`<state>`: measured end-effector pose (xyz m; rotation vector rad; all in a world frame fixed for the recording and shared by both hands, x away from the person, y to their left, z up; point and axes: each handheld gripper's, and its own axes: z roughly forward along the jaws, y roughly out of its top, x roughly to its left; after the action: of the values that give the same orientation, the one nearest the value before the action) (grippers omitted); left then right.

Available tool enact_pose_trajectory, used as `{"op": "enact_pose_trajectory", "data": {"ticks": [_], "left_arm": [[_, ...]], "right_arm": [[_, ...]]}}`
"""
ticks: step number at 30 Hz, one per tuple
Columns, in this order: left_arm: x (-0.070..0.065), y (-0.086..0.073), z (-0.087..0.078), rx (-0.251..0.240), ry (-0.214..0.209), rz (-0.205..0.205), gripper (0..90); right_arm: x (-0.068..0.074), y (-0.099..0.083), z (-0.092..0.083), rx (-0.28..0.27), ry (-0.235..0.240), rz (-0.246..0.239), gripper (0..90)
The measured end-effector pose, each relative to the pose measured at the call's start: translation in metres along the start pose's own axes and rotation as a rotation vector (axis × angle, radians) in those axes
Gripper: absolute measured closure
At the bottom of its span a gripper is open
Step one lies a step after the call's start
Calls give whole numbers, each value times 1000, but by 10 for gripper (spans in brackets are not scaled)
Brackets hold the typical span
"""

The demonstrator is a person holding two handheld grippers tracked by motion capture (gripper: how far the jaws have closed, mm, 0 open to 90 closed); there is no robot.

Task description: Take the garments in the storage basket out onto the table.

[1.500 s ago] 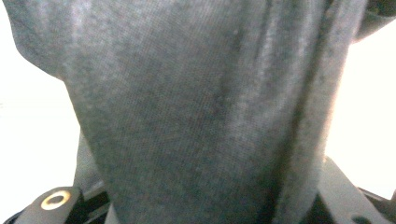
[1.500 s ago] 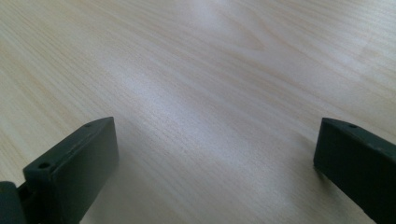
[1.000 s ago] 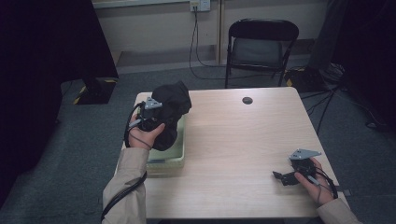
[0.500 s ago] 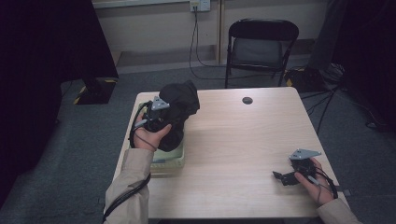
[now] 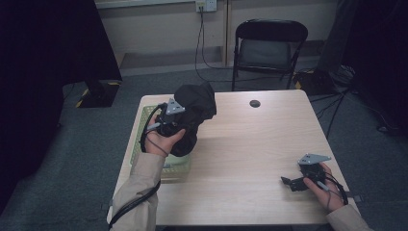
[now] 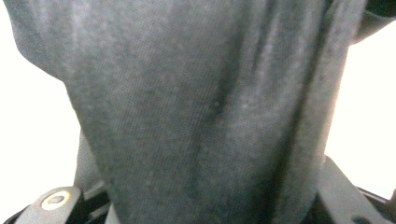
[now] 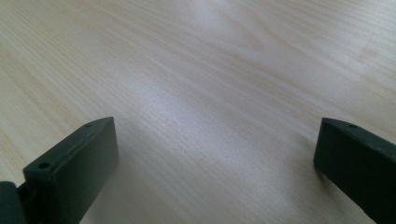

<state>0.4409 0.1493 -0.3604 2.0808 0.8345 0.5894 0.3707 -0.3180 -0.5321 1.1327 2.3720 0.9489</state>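
From above, high view: left gripper [image 5: 179,117] carries a dark cloth [image 5: 195,108], bunched and lifted, hanging over the right edge of the pale green basket [image 5: 169,171] at the bench's left side. Compared with the frames half a second and a second back, the bundle sits higher and further right, now partly out over bare bench [image 5: 250,144] rather than squarely above the basket. Judgement: the cloth is being taken out of the basket toward the open middle of the bench; lift is nearly done, set-down not yet begun. Right gripper [image 5: 294,183] rests low on the bench near the right front corner, unchanged in place. Small dark round item [image 5: 255,103] lies near the far edge; black folding chair [image 5: 269,50] stands beyond the bench.

Left gripper view: dark knit cloth [image 6: 205,107] hangs close across the lens, folds running downward. Fingers are hidden behind the fabric; the cloth runs down between the gripper's lower parts, so it reads as clamped on the cloth, judged from the hang.

Right gripper view: two black fingers [image 7: 74,163] stand wide apart, nothing between them, just over the light woodgrain. Judgement: this gripper is free to take a corner once the cloth arrives.
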Motion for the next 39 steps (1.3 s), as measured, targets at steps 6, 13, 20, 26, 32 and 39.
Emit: {"op": "enact_pose_trajectory", "data": {"ticks": [6,13,20,26,32,39], "left_arm": [[-7,2,1,-8,-24,9,590],[-19,5,2,-24,-55,29,590],[-27,4,8,-28,-83,35,589],[-34,5,12,-29,-101,46,589],[-39,6,17,-26,-122,51,589],[-46,8,23,-16,-147,71,588]], "right_arm": [[0,0,0,0,0,0,0],[0,0,0,0,0,0,0],[0,0,0,0,0,0,0],[0,0,0,0,0,0,0],[0,0,0,0,0,0,0],[0,0,0,0,0,0,0]]}}
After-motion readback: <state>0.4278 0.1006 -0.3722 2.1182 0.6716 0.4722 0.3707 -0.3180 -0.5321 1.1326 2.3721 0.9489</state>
